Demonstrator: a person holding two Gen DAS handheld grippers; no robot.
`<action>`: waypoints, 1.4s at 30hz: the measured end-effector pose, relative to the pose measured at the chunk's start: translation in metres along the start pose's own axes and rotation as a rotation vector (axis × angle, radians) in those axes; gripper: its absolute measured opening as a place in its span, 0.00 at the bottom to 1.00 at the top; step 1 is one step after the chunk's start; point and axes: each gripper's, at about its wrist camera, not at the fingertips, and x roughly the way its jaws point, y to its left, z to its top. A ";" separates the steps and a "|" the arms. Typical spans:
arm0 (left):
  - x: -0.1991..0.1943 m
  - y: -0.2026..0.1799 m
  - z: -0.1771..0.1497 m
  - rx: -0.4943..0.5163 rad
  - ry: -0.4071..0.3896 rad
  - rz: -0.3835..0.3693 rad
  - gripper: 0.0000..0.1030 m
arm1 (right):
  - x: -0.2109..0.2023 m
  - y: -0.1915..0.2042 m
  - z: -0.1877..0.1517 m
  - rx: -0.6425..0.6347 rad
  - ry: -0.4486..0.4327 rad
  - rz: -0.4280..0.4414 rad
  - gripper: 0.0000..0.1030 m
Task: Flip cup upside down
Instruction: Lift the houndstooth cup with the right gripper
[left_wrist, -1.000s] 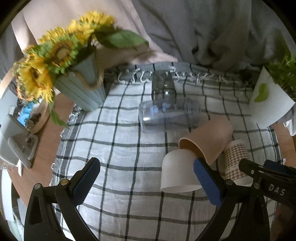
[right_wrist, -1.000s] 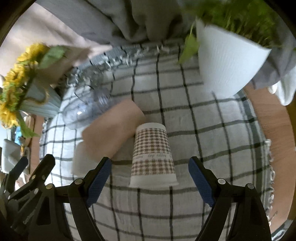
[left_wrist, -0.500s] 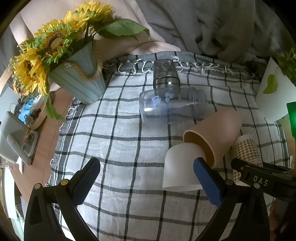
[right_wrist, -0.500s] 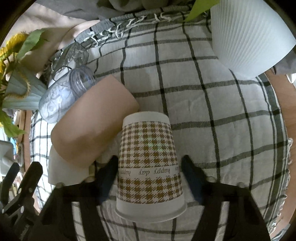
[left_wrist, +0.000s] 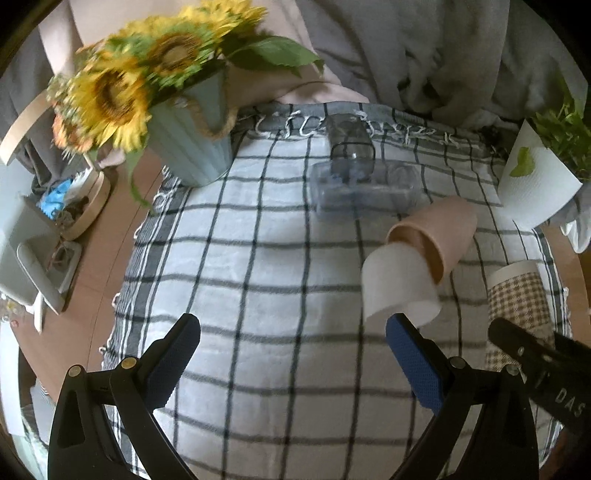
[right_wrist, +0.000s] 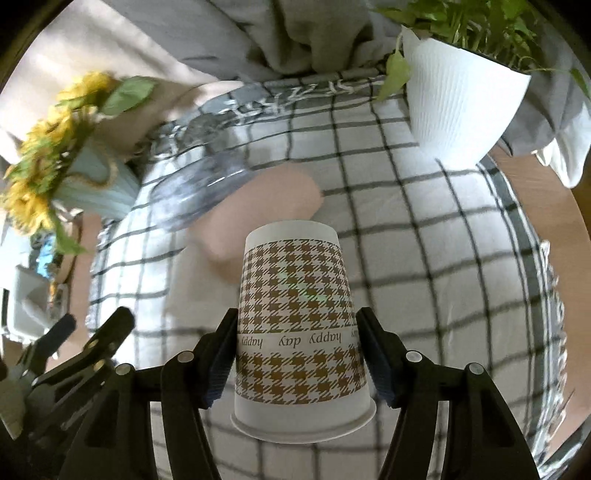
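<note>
My right gripper (right_wrist: 297, 350) is shut on the houndstooth paper cup (right_wrist: 297, 314). The cup is rim down and appears raised a little above the checked cloth (right_wrist: 424, 229). The same cup (left_wrist: 517, 299) shows at the right of the left wrist view, with my right gripper's black tip in front of it. My left gripper (left_wrist: 291, 354) is open and empty, low over the cloth (left_wrist: 258, 280). A white paper cup (left_wrist: 399, 286) stands rim down just beyond its right finger. A pink cup (left_wrist: 439, 230) lies on its side against the white cup.
A clear plastic jar (left_wrist: 364, 186) lies on its side at the back, with a clear glass (left_wrist: 349, 146) behind it. A sunflower pot (left_wrist: 192, 147) stands at the back left and a white plant pot (right_wrist: 458, 107) at the back right. Desk clutter (left_wrist: 40, 236) lies left of the cloth.
My right gripper has closed on the houndstooth cup and appears to have raised it. The left gripper has stayed open and shifted slightly, and the view has tilted.
</note>
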 end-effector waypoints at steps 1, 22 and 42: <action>-0.001 0.007 -0.005 -0.001 0.005 -0.001 1.00 | -0.002 0.005 -0.007 0.008 -0.003 0.009 0.61; 0.034 0.061 -0.057 0.024 0.149 -0.014 1.00 | 0.053 0.061 -0.087 0.080 0.115 -0.005 0.61; 0.000 0.032 -0.047 -0.029 0.128 -0.073 1.00 | -0.010 0.036 -0.081 0.125 0.014 -0.023 0.79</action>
